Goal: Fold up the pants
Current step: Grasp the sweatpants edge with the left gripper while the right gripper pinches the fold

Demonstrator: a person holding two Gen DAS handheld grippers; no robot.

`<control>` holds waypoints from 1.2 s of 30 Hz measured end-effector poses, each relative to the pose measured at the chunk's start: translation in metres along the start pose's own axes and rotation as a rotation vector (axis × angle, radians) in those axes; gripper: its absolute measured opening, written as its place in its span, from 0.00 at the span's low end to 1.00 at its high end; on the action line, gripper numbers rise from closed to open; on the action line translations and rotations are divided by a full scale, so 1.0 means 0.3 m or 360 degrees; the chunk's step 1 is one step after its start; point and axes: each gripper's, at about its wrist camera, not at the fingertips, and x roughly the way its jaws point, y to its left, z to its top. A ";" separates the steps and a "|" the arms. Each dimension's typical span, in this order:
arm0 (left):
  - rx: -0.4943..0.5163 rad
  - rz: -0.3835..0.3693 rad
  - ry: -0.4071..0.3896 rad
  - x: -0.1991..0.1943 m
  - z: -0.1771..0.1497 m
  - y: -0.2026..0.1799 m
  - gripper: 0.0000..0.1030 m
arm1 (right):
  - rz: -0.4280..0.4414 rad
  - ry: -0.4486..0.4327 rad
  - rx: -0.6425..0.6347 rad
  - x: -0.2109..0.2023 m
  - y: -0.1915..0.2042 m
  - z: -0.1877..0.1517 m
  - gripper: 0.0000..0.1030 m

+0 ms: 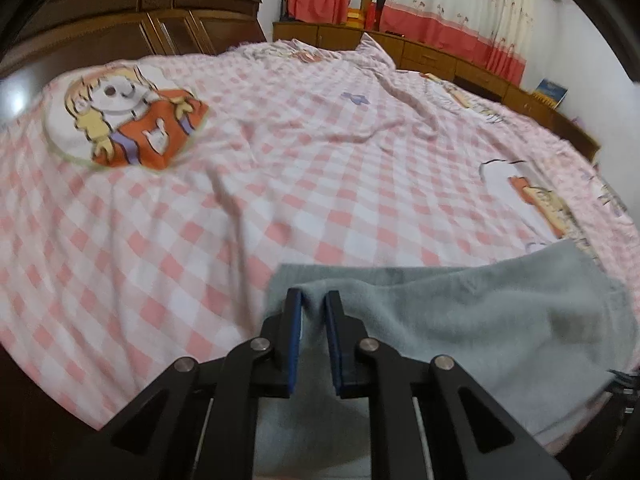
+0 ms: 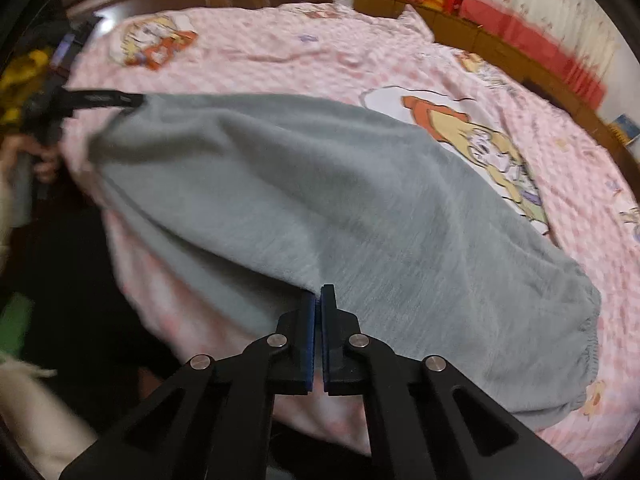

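Grey fleece pants [image 2: 340, 208] lie stretched across the near part of a bed, partly lifted between both grippers. In the right wrist view my right gripper [image 2: 319, 298] is shut on the pants' near edge. My left gripper [image 2: 136, 101] appears at the far left of that view, clamped on the far corner, with a person's hand [image 2: 40, 156] behind it. In the left wrist view my left gripper [image 1: 314, 304] pinches a fold of the grey pants [image 1: 480, 320], which run off to the right. A gathered elastic hem [image 2: 588, 340] lies at the right end.
The bed carries a pink-and-white checked sheet [image 1: 240, 200] with cartoon prints [image 1: 128, 120]. A dark wooden wardrobe [image 1: 140, 12] stands behind the bed. A low wooden cabinet [image 1: 440, 56] and red-and-cream curtains [image 1: 460, 4] run along the far right. The bed edge drops off near me.
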 end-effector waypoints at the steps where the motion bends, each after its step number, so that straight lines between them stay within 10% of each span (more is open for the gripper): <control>1: 0.0013 0.0046 -0.0002 0.005 0.002 -0.001 0.12 | 0.0011 -0.0012 -0.0024 -0.024 0.003 0.001 0.03; 8: 0.0022 0.0134 0.0068 0.068 0.018 0.008 0.12 | 0.0007 0.0092 -0.0135 -0.001 0.032 -0.039 0.03; 17: 0.0057 -0.0066 0.0034 -0.029 -0.001 0.017 0.31 | -0.0029 0.0196 -0.0159 0.076 0.051 -0.058 0.04; 26: 0.0018 -0.0158 0.0104 0.030 -0.008 0.018 0.33 | 0.0123 0.0083 -0.0185 -0.048 -0.032 0.140 0.34; 36: -0.0025 -0.0164 0.0101 0.062 -0.014 0.030 0.32 | -0.0208 0.0089 -0.0036 0.184 -0.272 0.341 0.34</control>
